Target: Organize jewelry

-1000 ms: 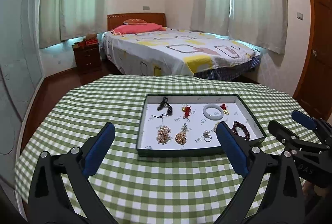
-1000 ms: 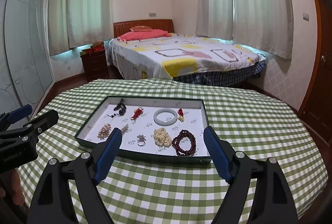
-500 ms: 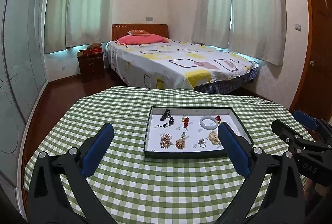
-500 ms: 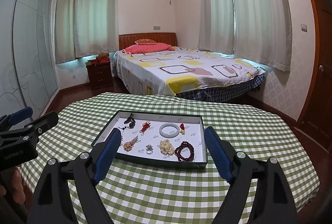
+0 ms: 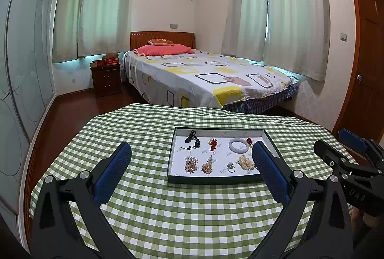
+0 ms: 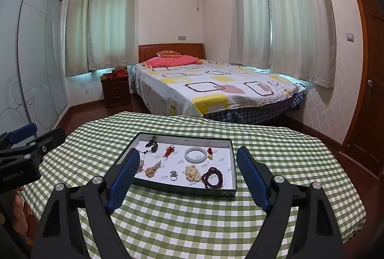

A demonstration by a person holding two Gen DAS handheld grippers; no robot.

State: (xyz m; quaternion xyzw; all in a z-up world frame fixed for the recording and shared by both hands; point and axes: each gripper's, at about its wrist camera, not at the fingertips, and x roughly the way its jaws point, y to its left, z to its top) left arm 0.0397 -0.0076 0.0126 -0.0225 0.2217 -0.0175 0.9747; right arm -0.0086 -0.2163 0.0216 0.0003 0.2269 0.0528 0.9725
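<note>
Left wrist view: left hand-held gripper (image 5: 189,170) released, empty, short of tray (image 5: 171,163) on bench (image 5: 192,223).

Right wrist view: right hand-held gripper (image 6: 188,177) released; bangle (image 6: 195,154) mid-tray, probably stiff, brittle — pinch across rim; beads (image 6: 212,178) nearer, limp, likely slippery.

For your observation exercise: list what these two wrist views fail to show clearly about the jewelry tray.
- Left wrist view: the dark red bead bracelet is hidden behind the left gripper's right finger.
- Right wrist view: the pinkish bead cluster is partly covered by the right gripper's left finger.
- Both views: printed marks on the tray liner are too small to read.
</note>
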